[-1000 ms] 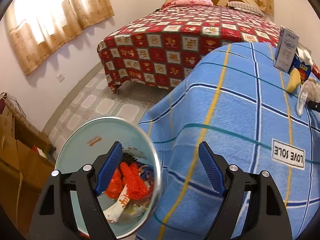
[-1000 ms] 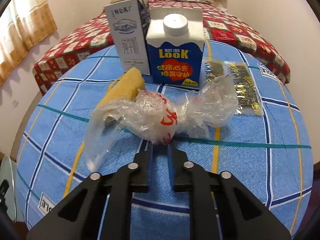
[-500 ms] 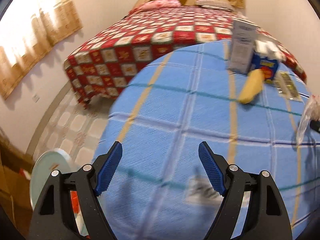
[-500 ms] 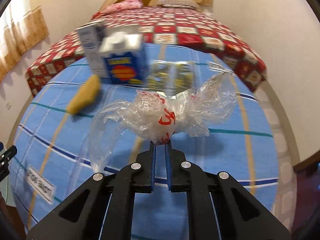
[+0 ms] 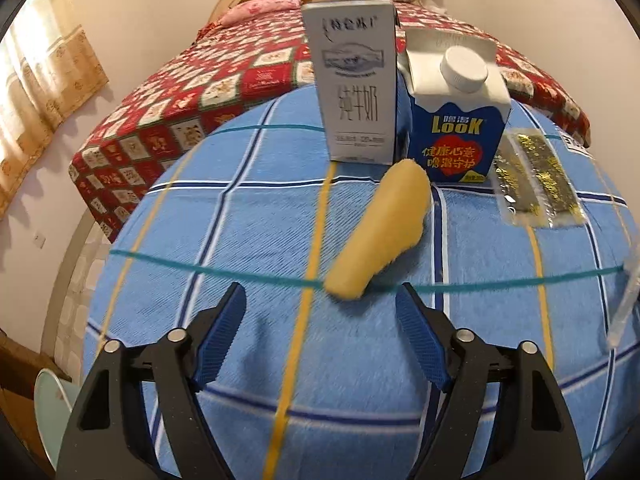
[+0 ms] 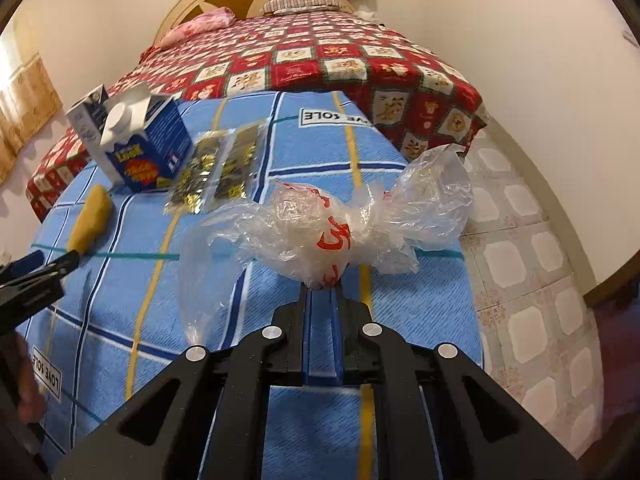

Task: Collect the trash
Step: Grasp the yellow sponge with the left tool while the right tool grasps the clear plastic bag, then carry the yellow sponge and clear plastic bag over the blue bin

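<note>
My right gripper [image 6: 322,290] is shut on a crumpled clear plastic bag [image 6: 328,228] with red print and holds it above the blue checked table cloth [image 6: 280,420]. My left gripper [image 5: 320,320] is open and empty, just short of a yellow peel-like piece [image 5: 380,232]; this piece also shows in the right wrist view [image 6: 91,216]. Behind it stand a grey-white milk carton [image 5: 354,80] and a blue LOOK carton [image 5: 456,120]. A clear wrapper with gold print [image 5: 536,180] lies to the right of the cartons.
A bed with a red patterned cover [image 5: 200,92] stands behind the table. The rim of a pale bin [image 5: 48,404] shows at the lower left, beside the table. Tiled floor [image 6: 532,280] lies to the table's right.
My left gripper swung from over the bin to the table and now faces the yellow piece and the cartons. My right gripper lifted the plastic bag and turned right, away from the cartons.
</note>
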